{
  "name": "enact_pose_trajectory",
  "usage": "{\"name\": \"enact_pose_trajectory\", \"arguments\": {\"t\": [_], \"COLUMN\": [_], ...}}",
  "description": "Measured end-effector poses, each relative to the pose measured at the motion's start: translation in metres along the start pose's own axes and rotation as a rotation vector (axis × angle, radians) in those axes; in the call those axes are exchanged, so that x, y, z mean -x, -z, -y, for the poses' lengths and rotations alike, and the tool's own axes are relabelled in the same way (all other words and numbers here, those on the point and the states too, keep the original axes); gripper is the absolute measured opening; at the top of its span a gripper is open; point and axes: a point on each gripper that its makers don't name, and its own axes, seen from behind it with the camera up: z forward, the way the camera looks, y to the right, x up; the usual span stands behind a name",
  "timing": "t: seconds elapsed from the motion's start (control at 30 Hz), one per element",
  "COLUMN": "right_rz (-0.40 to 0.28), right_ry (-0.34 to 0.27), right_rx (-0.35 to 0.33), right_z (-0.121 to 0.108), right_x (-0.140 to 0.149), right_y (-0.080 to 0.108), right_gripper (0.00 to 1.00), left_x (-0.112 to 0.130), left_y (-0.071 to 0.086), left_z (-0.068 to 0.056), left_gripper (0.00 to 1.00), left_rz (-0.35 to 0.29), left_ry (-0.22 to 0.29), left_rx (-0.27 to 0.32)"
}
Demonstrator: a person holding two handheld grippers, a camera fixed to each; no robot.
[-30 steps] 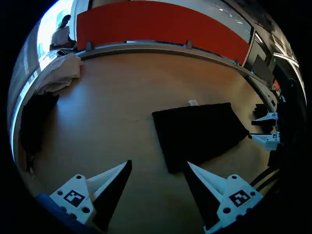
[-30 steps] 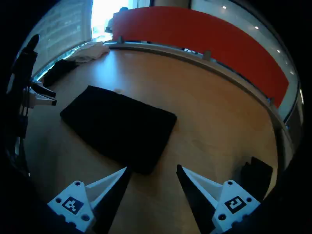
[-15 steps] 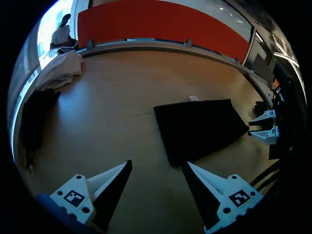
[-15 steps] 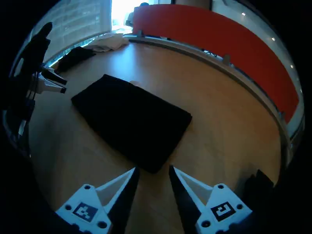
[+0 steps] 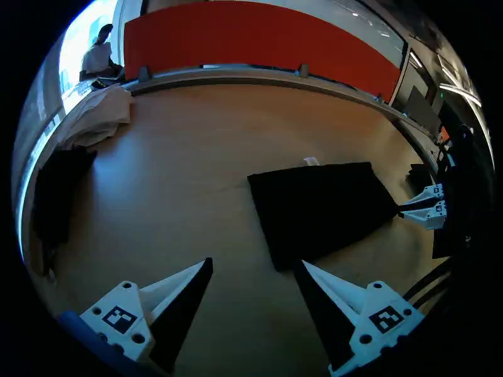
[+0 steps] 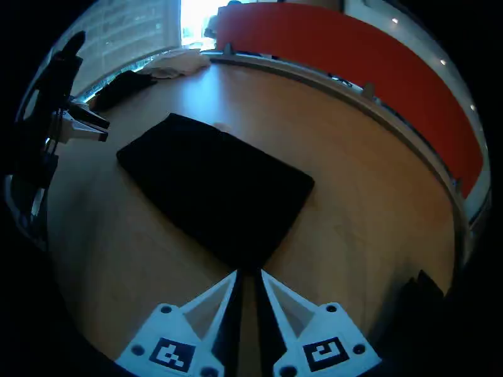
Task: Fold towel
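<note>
Lying flat on the wooden table (image 5: 176, 188), the black towel (image 5: 320, 207) makes a neat dark rectangle, set at an angle to both cams, w/ a small pale tab (image 5: 311, 161) poking out at its far edge. L gripper (image 5: 253, 264) hangs low over bare tabletop, fingers spread wide, nothing btwn them. In the left gripper view the towel's nearest corner sits just beside one fingertip; contact can't be told. R gripper (image 6: 249, 273) is down at the other end of that same towel edge: fingers drawn in to a thin slit, towel corner right at the tips & pinched btwn them. Same grip shows in the left gripper view, where the R gripper (image 5: 398, 210) comes in from the far right w/ both tips meeting on the towel's corner. In the right gripper view the towel (image 6: 214, 188) runs off diagonally from the tips, and the L gripper (image 6: 107, 127) is at the far left, fingers apart, near the towel's end but off it. Bg: red panel (image 5: 251, 31) along the table's back edge. A beige cloth heap (image 5: 94, 116) & a dark cloth (image 5: 56, 188) lie at the far-left side, well apart from the towel, w/ a person (image 5: 97, 56) beyond them.
</note>
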Motion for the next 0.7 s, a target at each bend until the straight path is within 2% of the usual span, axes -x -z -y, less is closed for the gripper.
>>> {"name": "enact_pose_trajectory", "arguments": {"t": [0.37,0.7], "right_rz": [-0.007,-0.029], "right_ry": [-0.042,-0.02], "right_rx": [-0.019,-0.001], "right_z": [0.011,0.014], "right_x": [-0.001,-0.013], "right_y": [0.0,0.005], "right_gripper": [0.05,0.04], "left_x": [0.003,0.004], "left_y": [0.001,0.004], "left_z": [-0.001,-0.003], "left_gripper": [0.94,0.94], "left_rz": [0.003,0.004], "left_ry": [0.001,0.006], "left_rx": [0.005,0.007]}}
